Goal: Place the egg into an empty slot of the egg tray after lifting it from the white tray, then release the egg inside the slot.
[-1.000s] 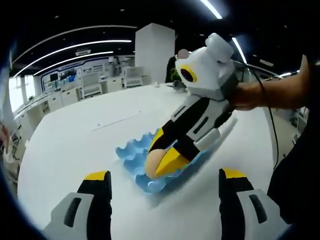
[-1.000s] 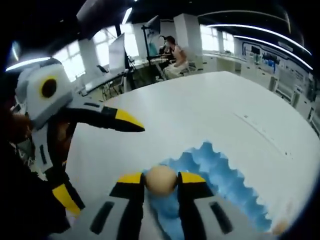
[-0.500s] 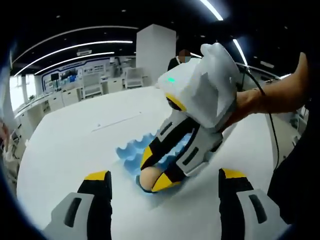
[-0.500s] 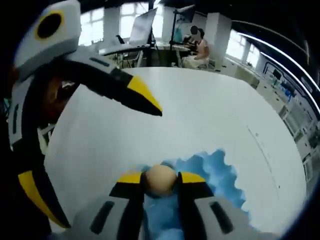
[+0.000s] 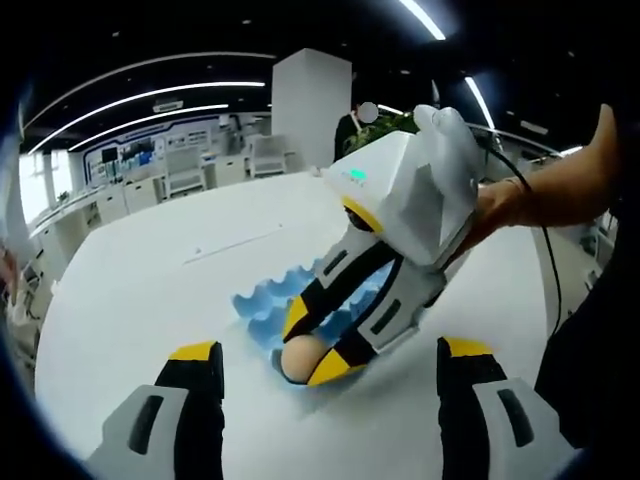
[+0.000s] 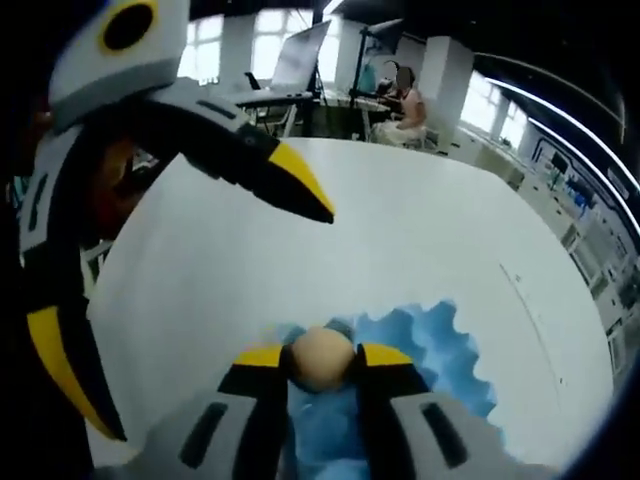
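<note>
- The right gripper (image 6: 322, 362) was clamped on a tan egg (image 6: 321, 360), the egg pinched between its two yellow-tipped jaws at about 6 o'clock in the right gripper view.
- In the left gripper view that same right gripper (image 5: 318, 345) came in from 2 o'clock, tilted steeply down, with the egg (image 5: 298, 357) at its tips and low over the near corner of the blue egg tray (image 5: 262, 305) (whether the egg touched the slot could not be told).
- The blue egg tray (image 6: 450, 350) lay on a white table (image 6: 400, 230); in the right gripper view it spread from behind the egg toward 4 o'clock.
- The left gripper (image 5: 325, 375) had its jaws spread wide apart and held nothing; they rose at 7 and 5 o'clock of its own view, on the near side of the egg tray.
- In the right gripper view the left gripper (image 6: 180, 250) entered from 10 o'clock, one yellow tip above the table and the other near 8 o'clock.
- A person's hand (image 5: 495, 205) gripped the right gripper's white body at 2 o'clock in the left gripper view.
- A seated person (image 6: 400, 100) was at 12 o'clock in the right gripper view, far behind the table.
</note>
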A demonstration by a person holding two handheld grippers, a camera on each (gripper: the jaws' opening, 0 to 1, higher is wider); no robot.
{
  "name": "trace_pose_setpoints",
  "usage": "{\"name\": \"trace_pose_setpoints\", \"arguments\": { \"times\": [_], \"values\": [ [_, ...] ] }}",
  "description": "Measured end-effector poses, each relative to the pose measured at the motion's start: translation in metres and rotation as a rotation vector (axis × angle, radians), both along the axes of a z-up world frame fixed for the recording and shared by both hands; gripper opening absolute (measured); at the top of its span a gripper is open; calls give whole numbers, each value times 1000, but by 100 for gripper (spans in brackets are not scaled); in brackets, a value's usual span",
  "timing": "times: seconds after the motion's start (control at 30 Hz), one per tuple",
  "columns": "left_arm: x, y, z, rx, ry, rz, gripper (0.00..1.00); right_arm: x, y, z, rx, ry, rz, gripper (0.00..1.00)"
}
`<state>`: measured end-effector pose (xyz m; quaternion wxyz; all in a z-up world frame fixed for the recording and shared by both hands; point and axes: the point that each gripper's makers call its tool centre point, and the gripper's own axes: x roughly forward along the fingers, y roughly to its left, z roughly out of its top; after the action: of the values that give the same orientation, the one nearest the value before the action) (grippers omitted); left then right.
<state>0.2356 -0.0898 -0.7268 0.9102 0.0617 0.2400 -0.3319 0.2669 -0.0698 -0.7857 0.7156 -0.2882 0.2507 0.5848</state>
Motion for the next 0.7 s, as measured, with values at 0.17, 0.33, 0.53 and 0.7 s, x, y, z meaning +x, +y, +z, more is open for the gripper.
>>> {"name": "trace_pose_setpoints", "arguments": {
  "times": [0.17,0.33,0.53,0.7],
  "values": [
    [-1,0,4,3,-9,0,88,-3,-7,5,5,0,-1,26],
    [-2,3,2,9,-7,7,88,-1,-14,31,154,-2,-59,23],
    [-2,4,2,15,-4,8,88,3,-45,61,325,5,-200,26],
    [-2,1,3,11,-6,2,87,7,-95,70,406,18,-374,29]
  ]
}}
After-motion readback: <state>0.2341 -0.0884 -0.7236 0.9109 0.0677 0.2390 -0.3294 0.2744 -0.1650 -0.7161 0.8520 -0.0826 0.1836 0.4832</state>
